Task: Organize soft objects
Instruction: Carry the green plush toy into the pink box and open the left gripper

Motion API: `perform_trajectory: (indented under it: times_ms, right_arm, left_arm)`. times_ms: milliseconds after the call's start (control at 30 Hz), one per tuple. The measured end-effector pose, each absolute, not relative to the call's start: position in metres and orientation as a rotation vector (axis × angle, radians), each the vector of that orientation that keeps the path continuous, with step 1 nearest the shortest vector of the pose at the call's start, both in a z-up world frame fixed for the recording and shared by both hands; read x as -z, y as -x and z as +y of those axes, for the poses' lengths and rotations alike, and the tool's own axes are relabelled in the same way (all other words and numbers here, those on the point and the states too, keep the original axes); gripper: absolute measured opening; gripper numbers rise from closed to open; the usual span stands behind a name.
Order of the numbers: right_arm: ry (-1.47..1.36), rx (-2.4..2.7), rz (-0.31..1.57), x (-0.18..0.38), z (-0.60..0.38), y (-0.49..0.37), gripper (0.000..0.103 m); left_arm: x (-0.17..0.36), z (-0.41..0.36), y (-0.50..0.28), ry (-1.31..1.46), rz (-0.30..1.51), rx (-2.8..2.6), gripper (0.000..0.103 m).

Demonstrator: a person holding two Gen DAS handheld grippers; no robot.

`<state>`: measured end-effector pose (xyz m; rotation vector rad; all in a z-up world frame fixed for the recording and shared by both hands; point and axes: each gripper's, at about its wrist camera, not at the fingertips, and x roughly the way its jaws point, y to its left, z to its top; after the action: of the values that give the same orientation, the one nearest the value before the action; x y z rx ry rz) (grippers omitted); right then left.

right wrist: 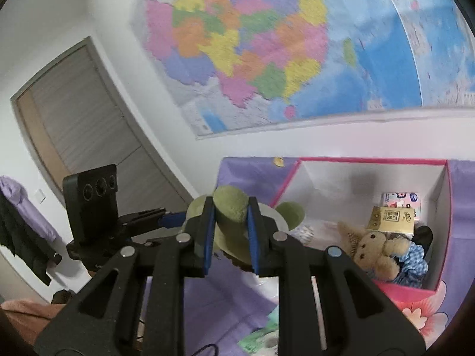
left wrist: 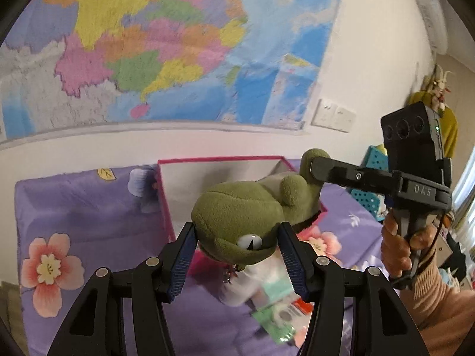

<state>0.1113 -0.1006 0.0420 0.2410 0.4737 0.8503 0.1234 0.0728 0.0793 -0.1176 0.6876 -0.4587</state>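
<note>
Two grippers hold one green frog toy up in the air, just in front of the pink box. The left gripper squeezes its head, and the right gripper pinches a foot. The letters "DAS" show on the right gripper. Inside the box lie a brown teddy bear and a gold pack with writing too small to read.

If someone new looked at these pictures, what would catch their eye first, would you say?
Probably the green plush frog, held in mid-air by both tongs: the left tongs grip its head, the right tongs pinch a limb. Behind it hangs a huge multicoloured wall map. Below, a pink-rimmed white box on the purple floral bedcover already holds a tan teddy bear.
</note>
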Motion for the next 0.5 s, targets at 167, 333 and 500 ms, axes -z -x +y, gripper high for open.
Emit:
perform_trajectory:
  times_ms: [167,333,500]
  right_arm:
    - [-0.288,-0.801,0.533,-0.023,-0.106,-0.147,0.023]
    - [-0.320,-0.749,0.587,-0.003,-0.111,-0.175,0.023]
    - [-0.285,-0.699,0.631,0.012,-0.104,-0.190,0.026]
  left_arm:
    - [-0.059,0.069,-0.156,0.127,0.750,0.447,0.056]
    - [-0.042,0.065,-0.179,0.129,0.798,0.419,0.056]
    - [-0.027,0.066,-0.193,0.136,0.841,0.373,0.056]
